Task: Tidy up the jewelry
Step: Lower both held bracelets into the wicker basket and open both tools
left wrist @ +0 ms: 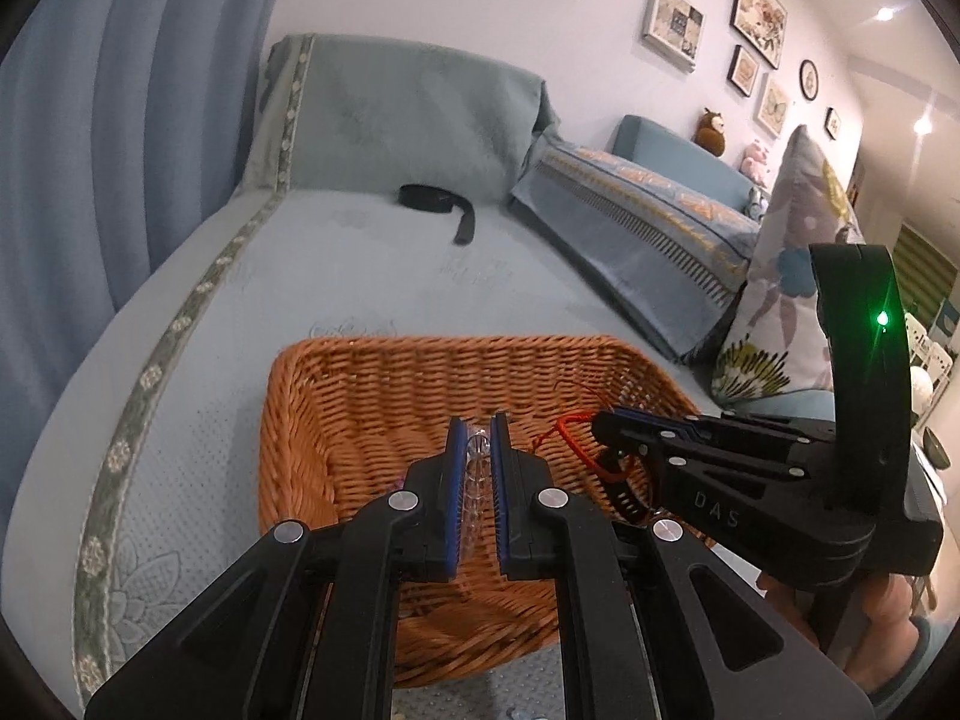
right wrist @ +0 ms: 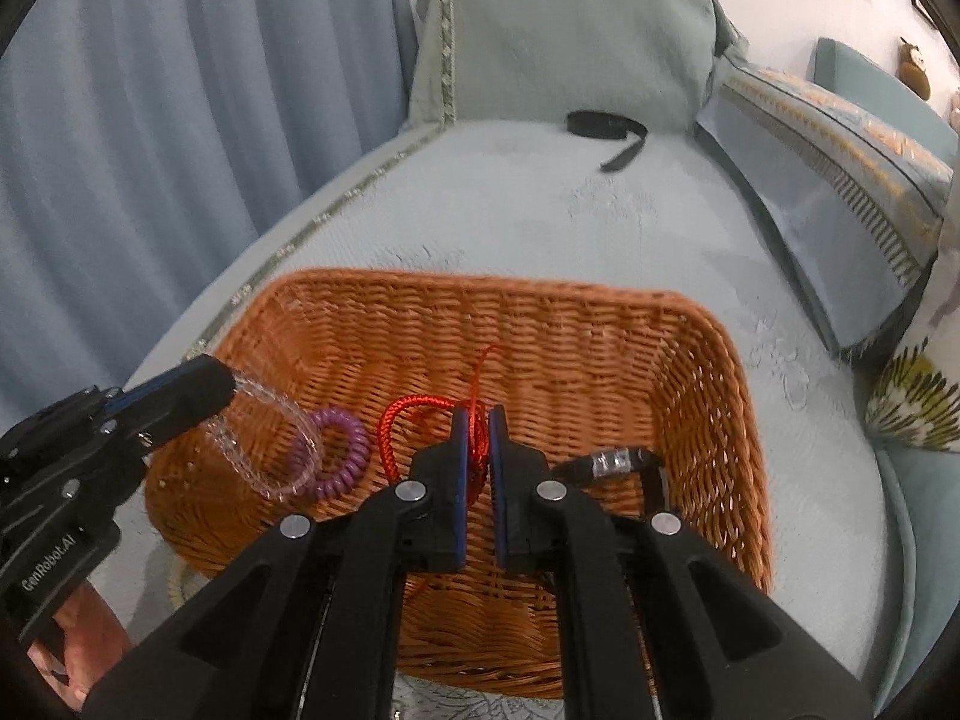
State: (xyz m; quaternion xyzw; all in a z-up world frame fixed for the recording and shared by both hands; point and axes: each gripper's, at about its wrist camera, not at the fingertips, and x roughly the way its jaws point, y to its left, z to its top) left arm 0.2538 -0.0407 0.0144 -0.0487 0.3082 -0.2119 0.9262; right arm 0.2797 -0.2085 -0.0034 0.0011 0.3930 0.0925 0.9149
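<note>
A wicker basket (left wrist: 420,372) (right wrist: 480,294) sits on the pale blue sofa cover. My left gripper (left wrist: 478,420) (right wrist: 231,387) is shut on a clear bead bracelet (left wrist: 477,462) (right wrist: 273,487), whose loop hangs over the basket's left side. My right gripper (right wrist: 478,414) (left wrist: 597,423) is shut on a red cord bracelet (right wrist: 408,408) (left wrist: 567,423) above the basket's middle. Inside the basket lie a purple spiral band (right wrist: 345,450) and a black watch (right wrist: 612,461) (left wrist: 624,498).
A black strap (left wrist: 438,201) (right wrist: 606,126) lies far back on the sofa seat. A folded striped blanket (left wrist: 648,222) and a flowered cushion (left wrist: 780,300) stand to the right. Blue curtains (right wrist: 150,150) hang on the left. A hand (right wrist: 90,642) holds the left gripper.
</note>
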